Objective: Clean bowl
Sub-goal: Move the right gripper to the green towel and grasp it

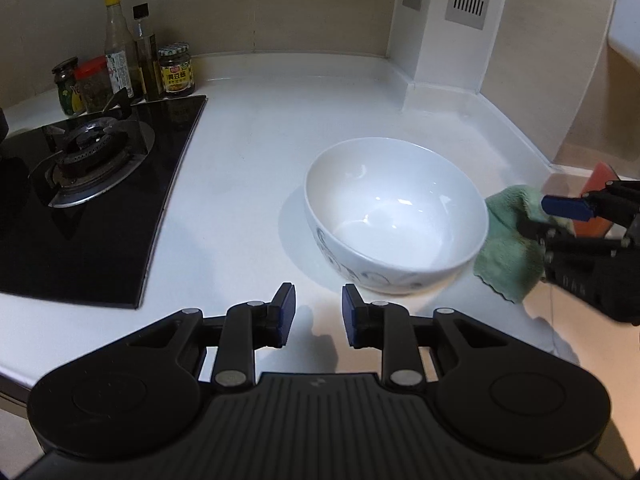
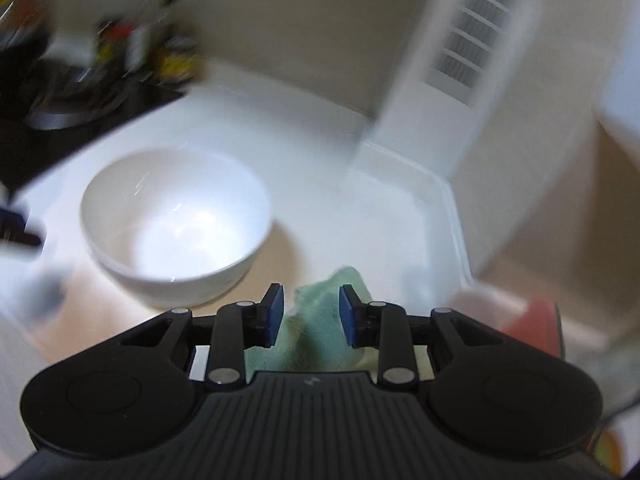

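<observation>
Left gripper [image 1: 319,316] hovers with jaws apart at the bowl's [image 1: 396,216] six o'clock; right gripper [image 2: 311,316], at three o'clock, straddles a green cloth [image 2: 320,336], jaws parted.

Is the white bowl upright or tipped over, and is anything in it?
Upright and empty: the bowl sits base-down on the counter, its bare inside showing only glare.

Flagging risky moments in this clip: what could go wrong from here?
The left gripper is open and short of the bowl, so nothing steadies it; a wipe could slide it along the counter. The cloth sits between the right gripper's open jaws, not clamped, and may slip out.
</observation>
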`<state>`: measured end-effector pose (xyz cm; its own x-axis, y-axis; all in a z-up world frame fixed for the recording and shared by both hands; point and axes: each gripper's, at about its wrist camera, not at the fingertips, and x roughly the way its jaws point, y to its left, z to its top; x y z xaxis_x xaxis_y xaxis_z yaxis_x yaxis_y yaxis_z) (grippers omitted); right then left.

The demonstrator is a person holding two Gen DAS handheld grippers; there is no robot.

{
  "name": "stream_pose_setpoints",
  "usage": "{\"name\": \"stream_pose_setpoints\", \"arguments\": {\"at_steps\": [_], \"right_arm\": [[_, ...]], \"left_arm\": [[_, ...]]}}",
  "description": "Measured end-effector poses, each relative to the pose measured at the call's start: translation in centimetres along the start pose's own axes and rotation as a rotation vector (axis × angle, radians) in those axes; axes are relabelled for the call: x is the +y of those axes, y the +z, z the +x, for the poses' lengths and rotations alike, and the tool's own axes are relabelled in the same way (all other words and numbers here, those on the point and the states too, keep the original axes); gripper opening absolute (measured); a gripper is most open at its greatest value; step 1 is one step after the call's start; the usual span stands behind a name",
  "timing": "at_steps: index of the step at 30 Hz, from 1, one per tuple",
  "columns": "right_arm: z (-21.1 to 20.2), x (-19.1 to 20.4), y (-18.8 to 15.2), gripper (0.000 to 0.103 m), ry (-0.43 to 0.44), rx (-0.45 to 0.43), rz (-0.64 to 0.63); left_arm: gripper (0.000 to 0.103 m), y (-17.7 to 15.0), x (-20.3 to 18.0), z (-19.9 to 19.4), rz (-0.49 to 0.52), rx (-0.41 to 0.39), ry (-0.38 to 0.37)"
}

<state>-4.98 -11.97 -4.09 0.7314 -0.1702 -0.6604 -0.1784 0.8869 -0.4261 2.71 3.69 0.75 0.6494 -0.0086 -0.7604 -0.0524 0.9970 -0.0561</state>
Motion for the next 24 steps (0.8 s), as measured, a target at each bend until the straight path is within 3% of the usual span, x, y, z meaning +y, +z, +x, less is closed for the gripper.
{"name": "stream_pose_setpoints", "arguments": {"at_steps": [4, 6, 7, 8, 10, 16, 20, 24], "right_arm": [[2.7, 1.5, -1.2, 0.026, -0.01, 0.108, -0.194], [2.9, 1.7, -1.9, 0.024, -0.029, 0.101, -0.229], [2.9, 1.7, -2.2, 0.02, -0.039, 0.093, -0.239], [2.6, 1.5, -2.3, 0.008, -0.034, 0.083, -0.223], [1.9, 0.4, -2.3, 0.008, 0.007, 0.057, -0.15], [-0.9, -6.9, -1.6, 0.007, 0.244, -0.064, 0.345], [-2.2, -9.9, -0.5, 0.007, 0.309, -0.159, 0.492], [-2.6, -11.9, 0.8, 0.007, 0.437, -0.228, 0.612]], "left_arm": [[0.031, 1.4, 0.3, -0.2, 0.01, -0.008, 0.036], [0.031, 2.0, 0.4, -0.4, 0.013, -0.02, 0.058], [0.031, 2.2, 0.5, -0.5, 0.011, -0.023, 0.061], [0.031, 2.4, 0.5, -0.5, 0.009, -0.027, 0.064], [0.031, 2.9, 0.6, -0.6, 0.005, -0.033, 0.071], [0.031, 4.1, 0.7, -1.1, 0.008, -0.068, 0.082], [0.031, 4.6, 0.8, -1.4, -0.002, -0.091, 0.083], [0.031, 4.4, 0.9, -1.5, -0.012, -0.094, 0.081]]}}
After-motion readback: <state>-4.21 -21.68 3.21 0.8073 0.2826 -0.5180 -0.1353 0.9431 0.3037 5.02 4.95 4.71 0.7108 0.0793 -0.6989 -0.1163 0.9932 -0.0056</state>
